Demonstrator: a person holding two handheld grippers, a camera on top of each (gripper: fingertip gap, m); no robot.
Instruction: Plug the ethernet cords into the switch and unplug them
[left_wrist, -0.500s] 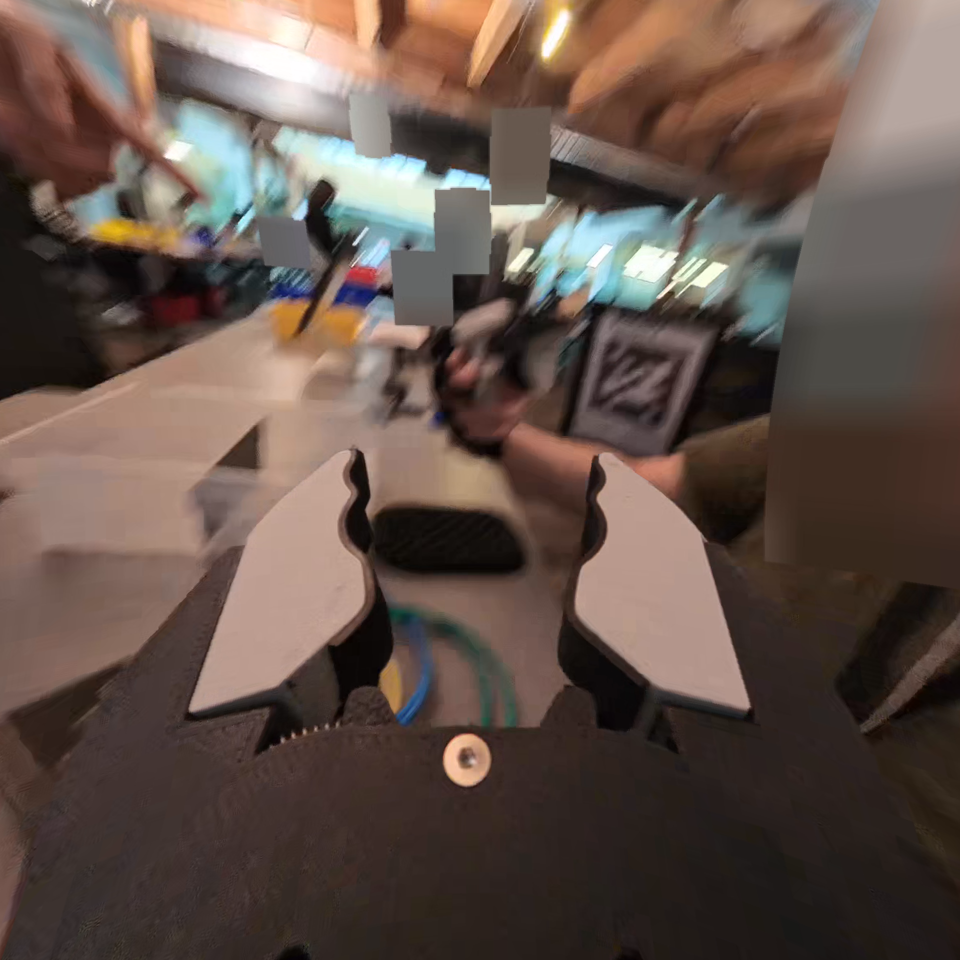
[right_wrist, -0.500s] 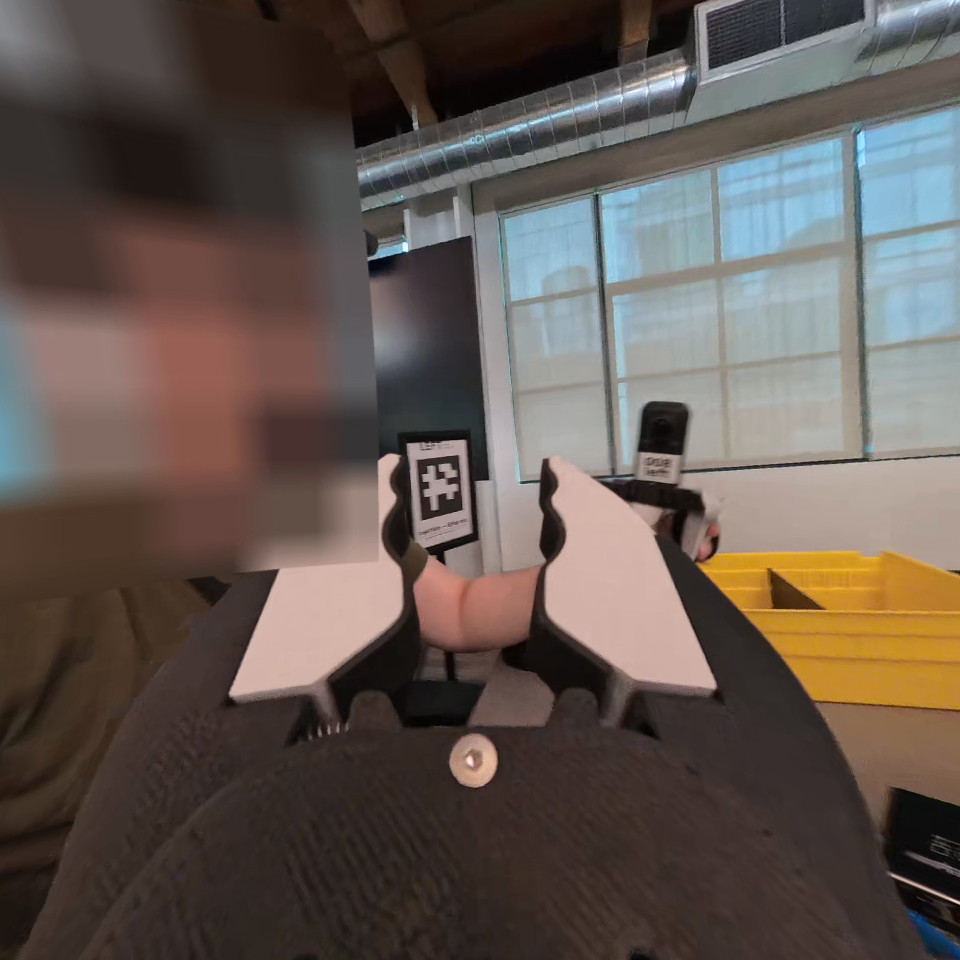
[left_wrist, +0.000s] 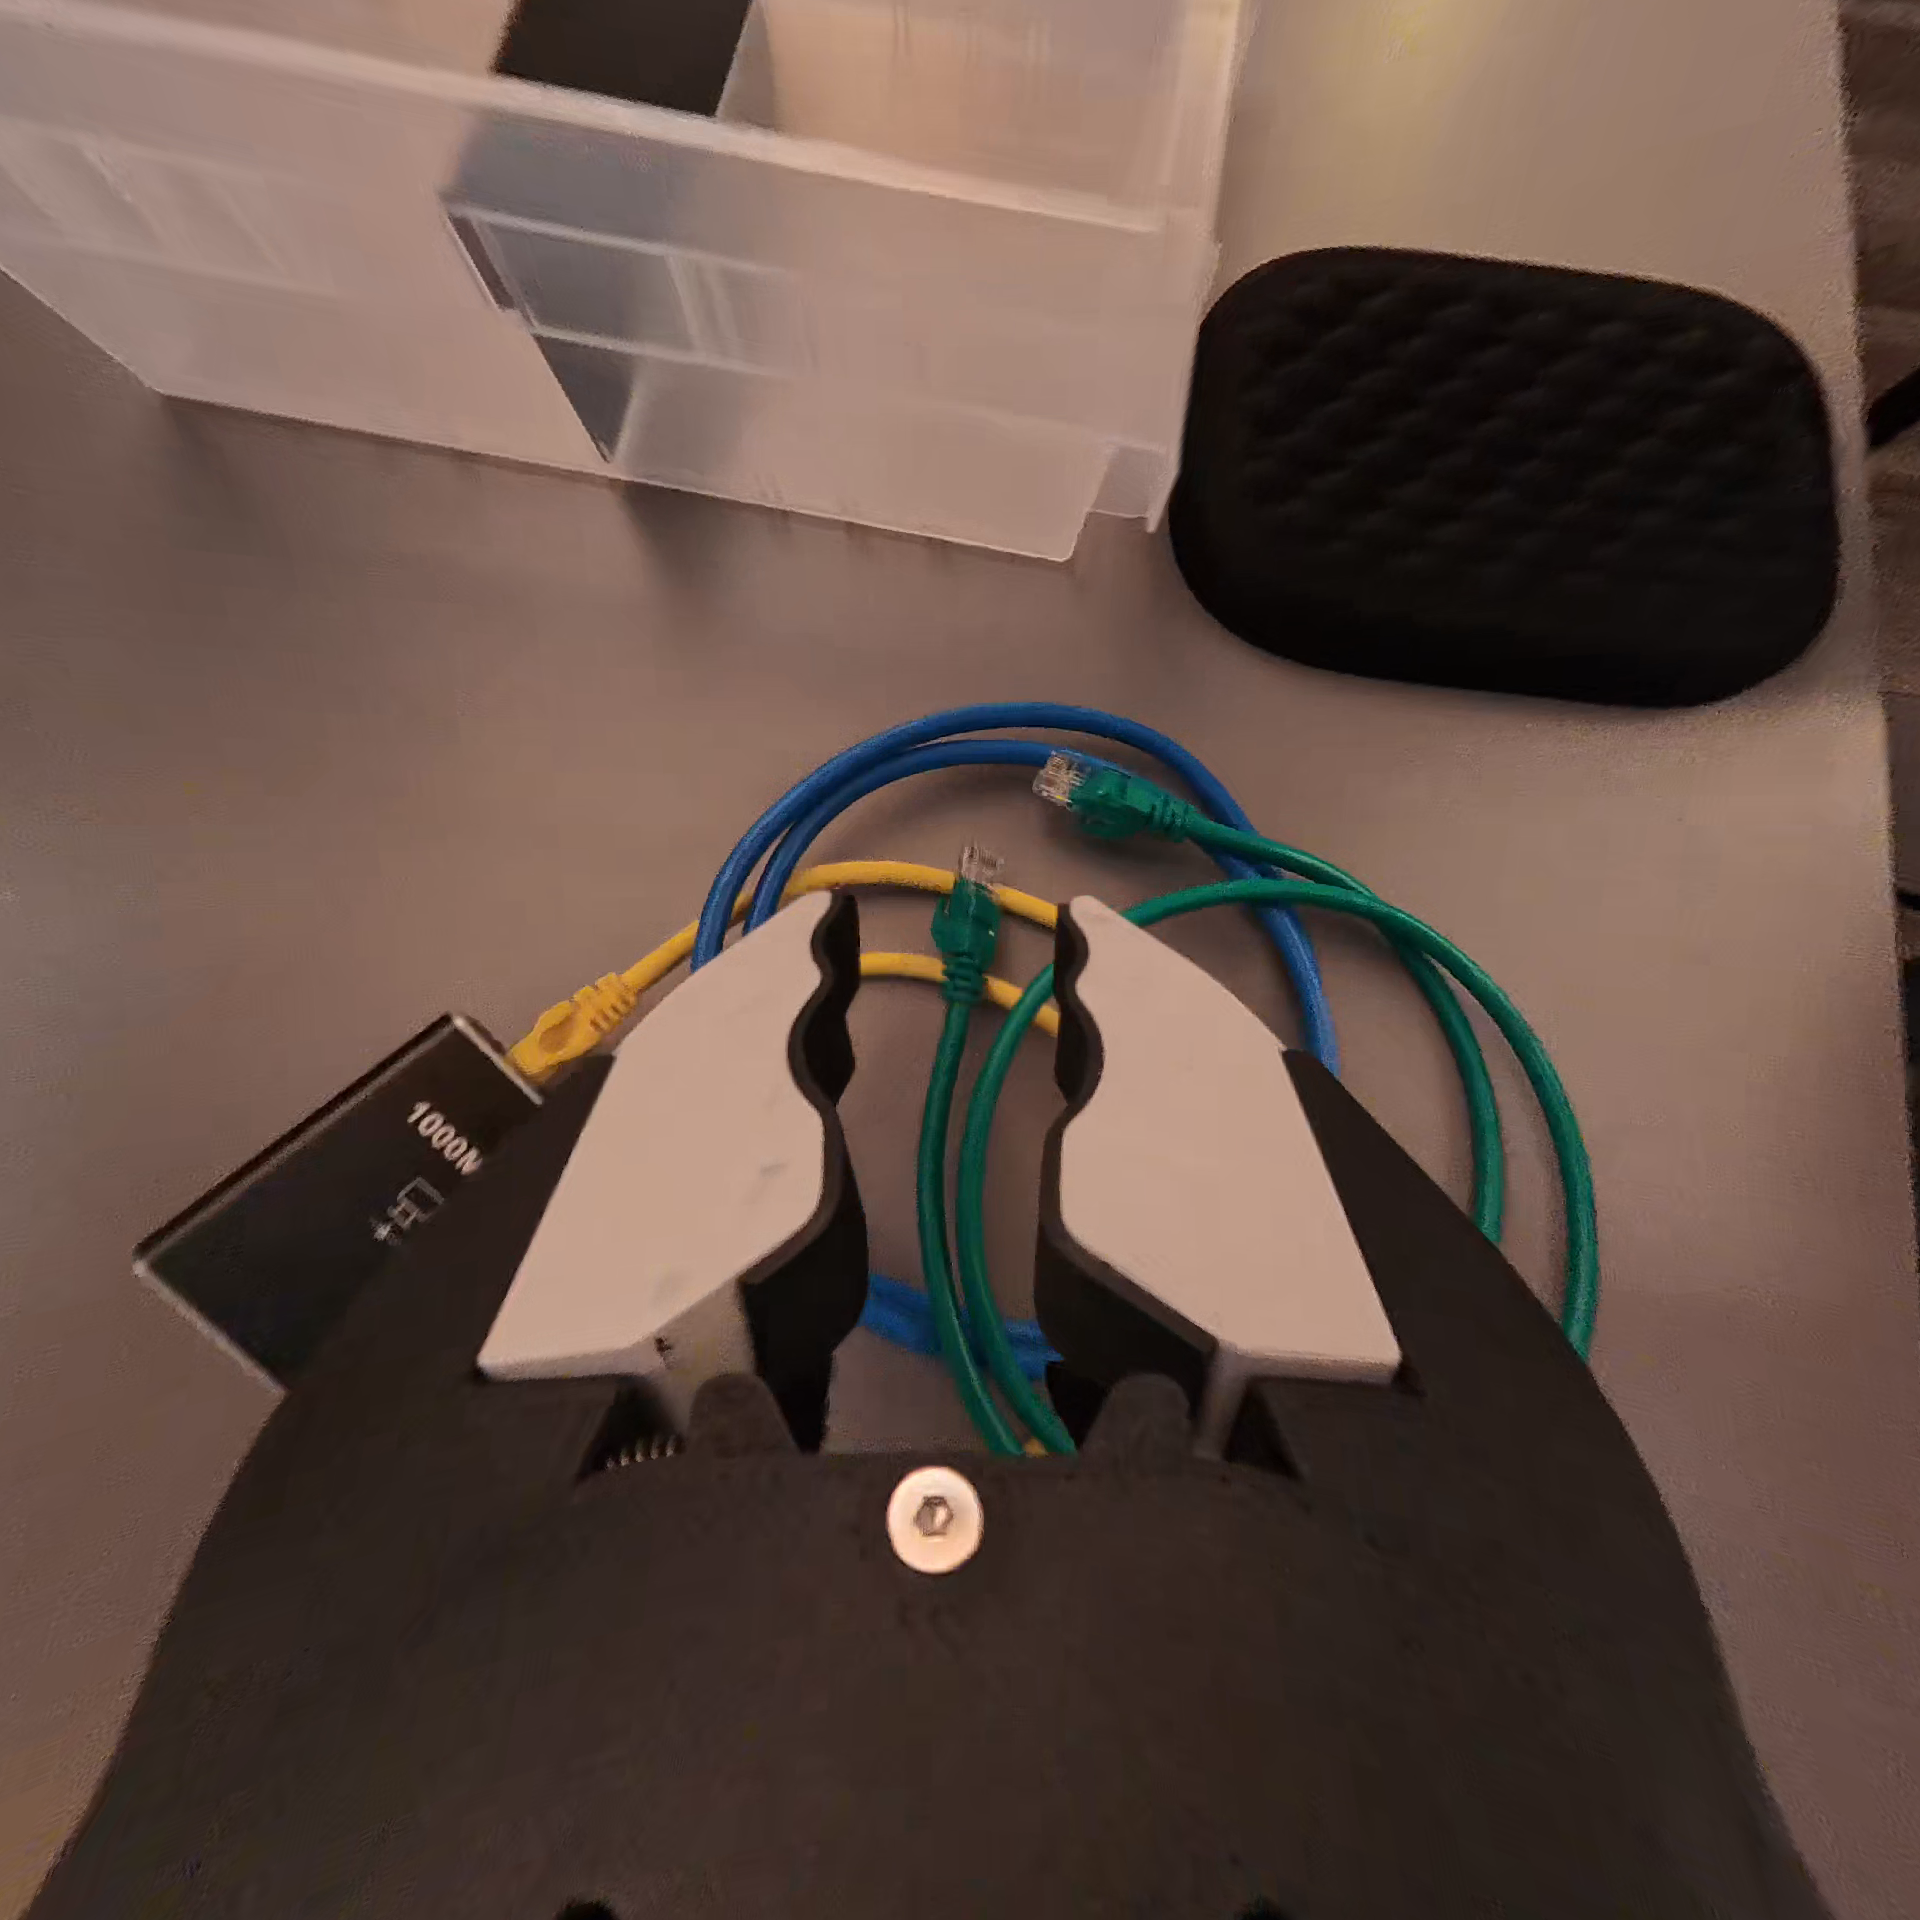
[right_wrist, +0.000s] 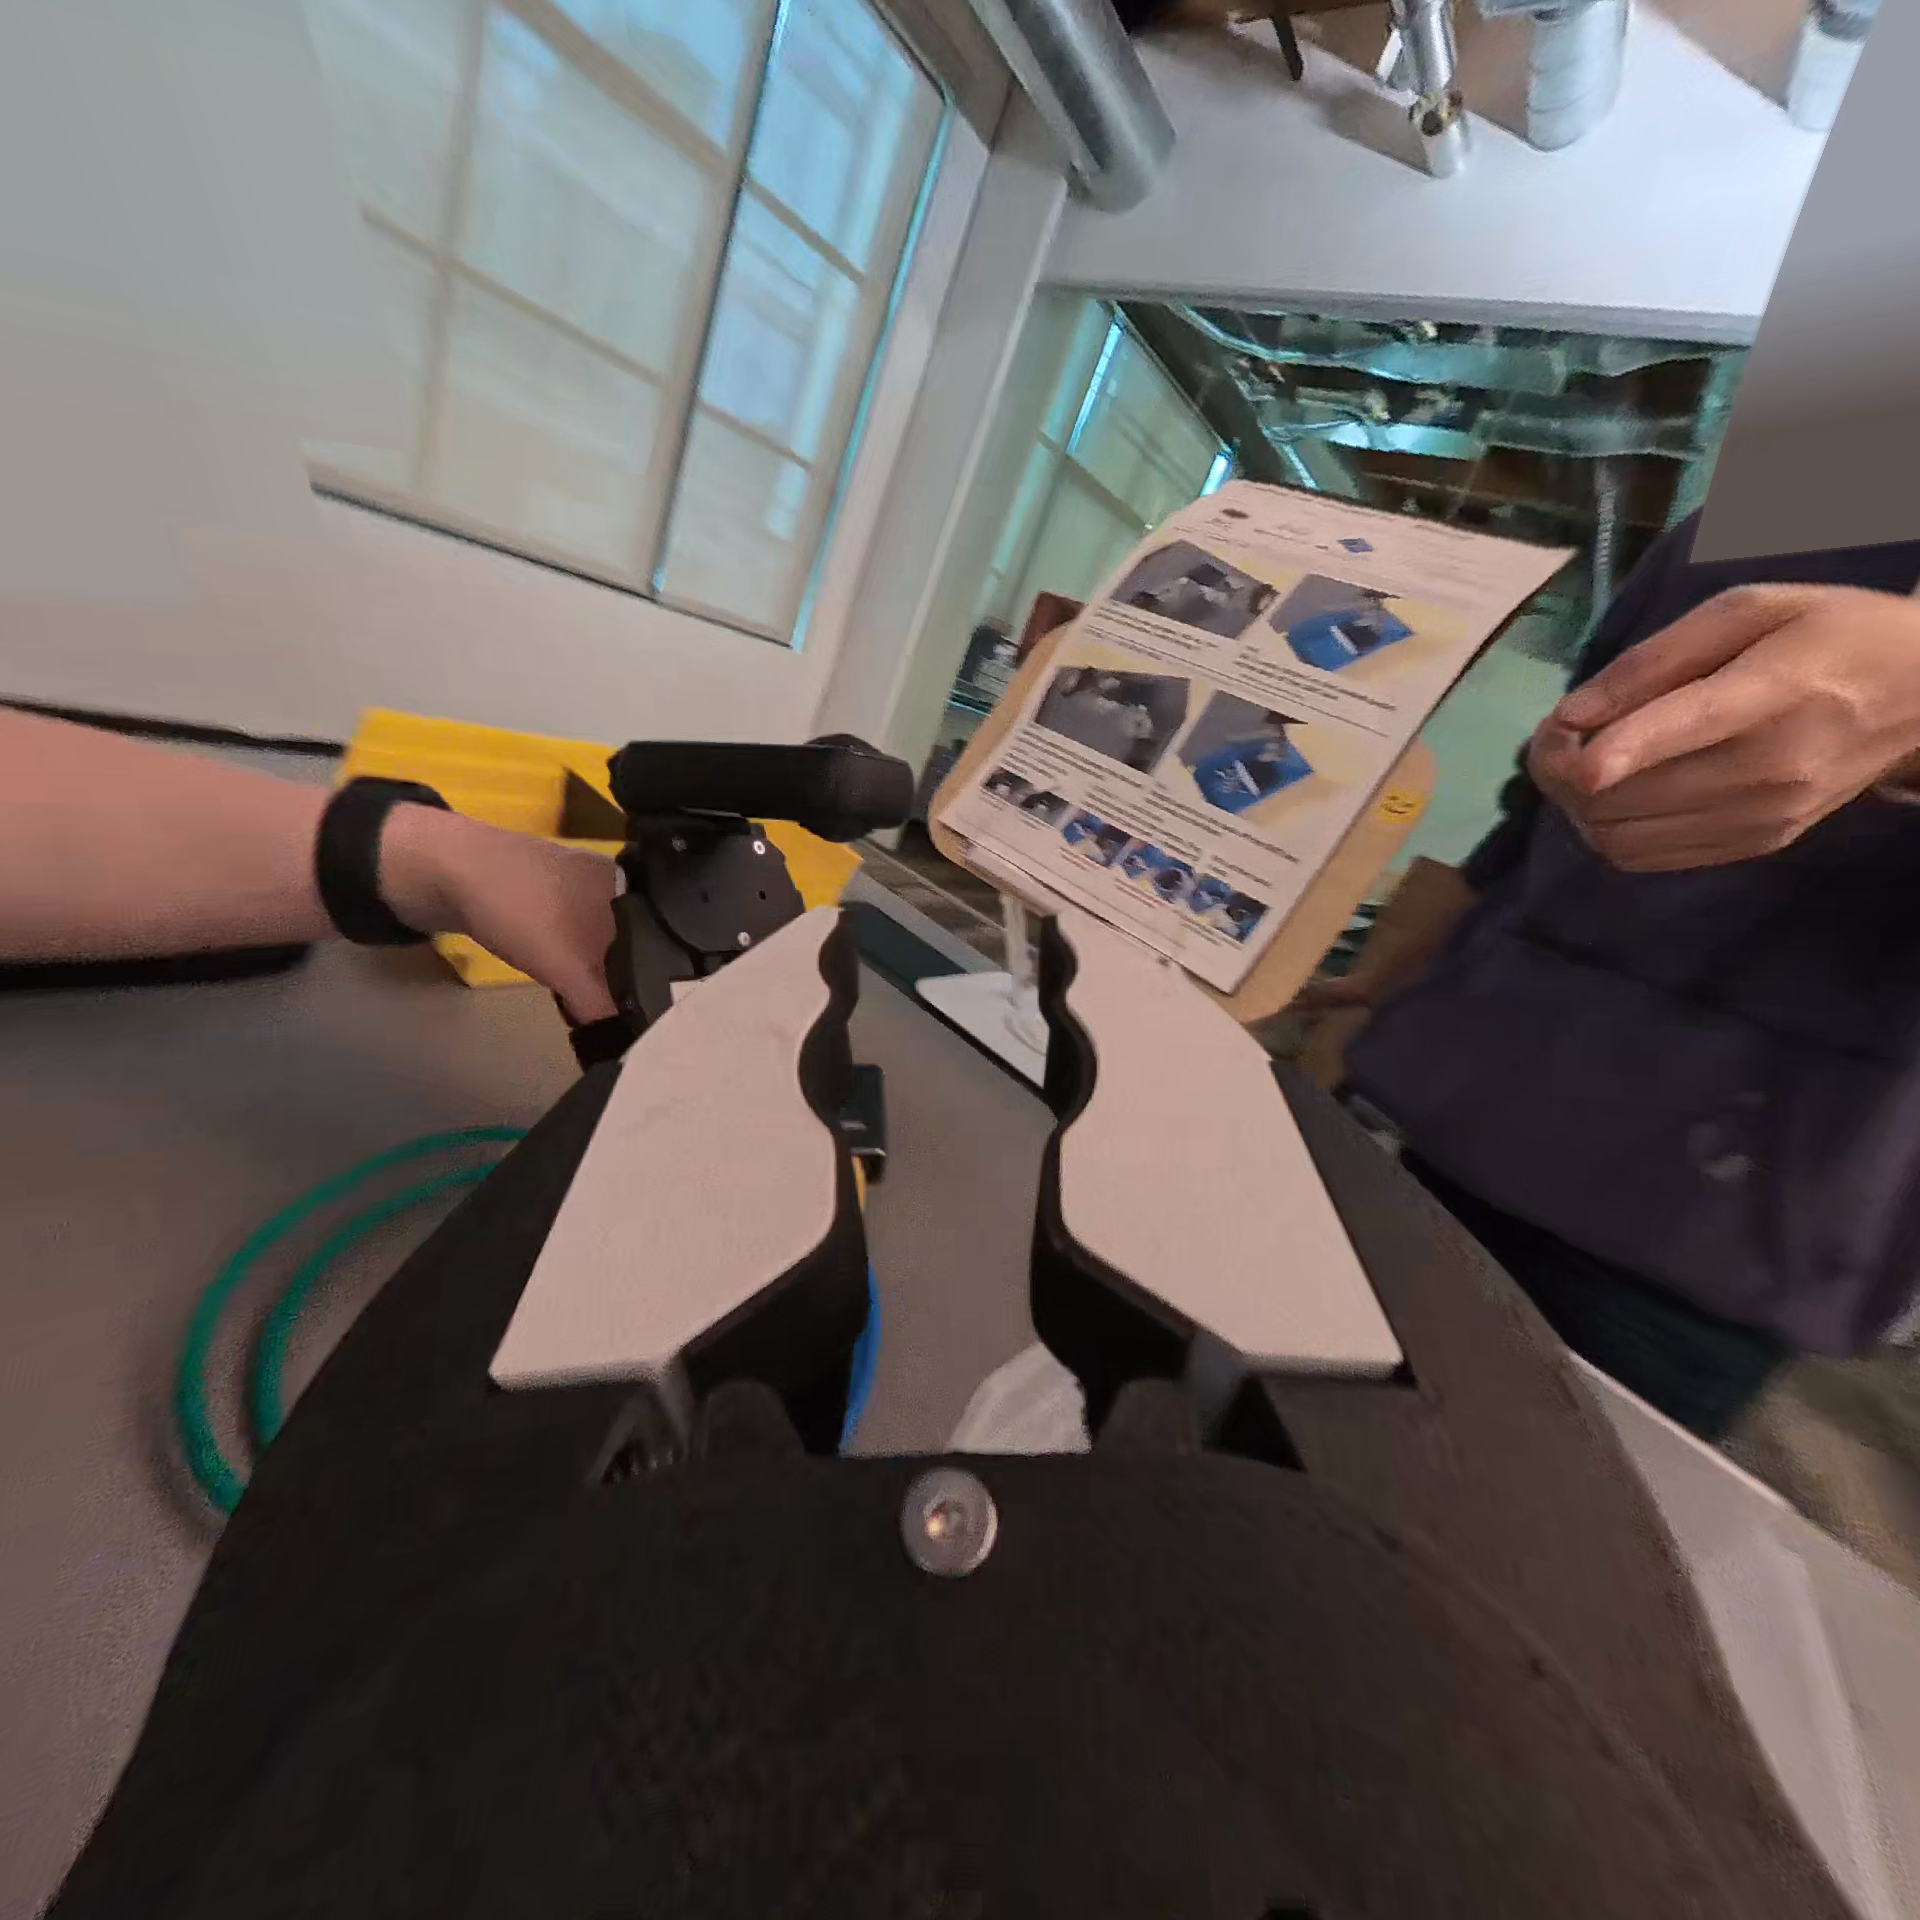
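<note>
A black switch (left_wrist: 332, 1195) lies on the grey table (left_wrist: 312, 790), left of my left gripper (left_wrist: 951, 914). A yellow cord (left_wrist: 582, 1023) ends at the switch's far side and looks plugged in. A green cord (left_wrist: 1455, 1039) loops on the table with both plugs free, one (left_wrist: 966, 920) between my left fingertips' line and one (left_wrist: 1101, 800) farther off. A blue cord (left_wrist: 935, 738) loops behind them. The left gripper is open and empty above the cords. My right gripper (right_wrist: 945, 935) is open and empty, low over the table, beside the green cord (right_wrist: 270, 1247).
A clear plastic bin (left_wrist: 727, 312) and a black padded case (left_wrist: 1507, 468) lie beyond the cords. In the right wrist view a hand holds the other gripper's body (right_wrist: 717, 904), with a yellow bin (right_wrist: 488, 769) behind. A person's hand (right_wrist: 1714, 717) and a picture sheet (right_wrist: 1226, 748) are at the right. My hands' fingertips stand some 20 cm from each other. My left tips are roughly 11 cm from the black switch (left_wrist: 332, 1195).
The left gripper has tipped down from facing the room to looking at the cords and switch. The right gripper has swung from the windows to low over the table. Both stay open.
</note>
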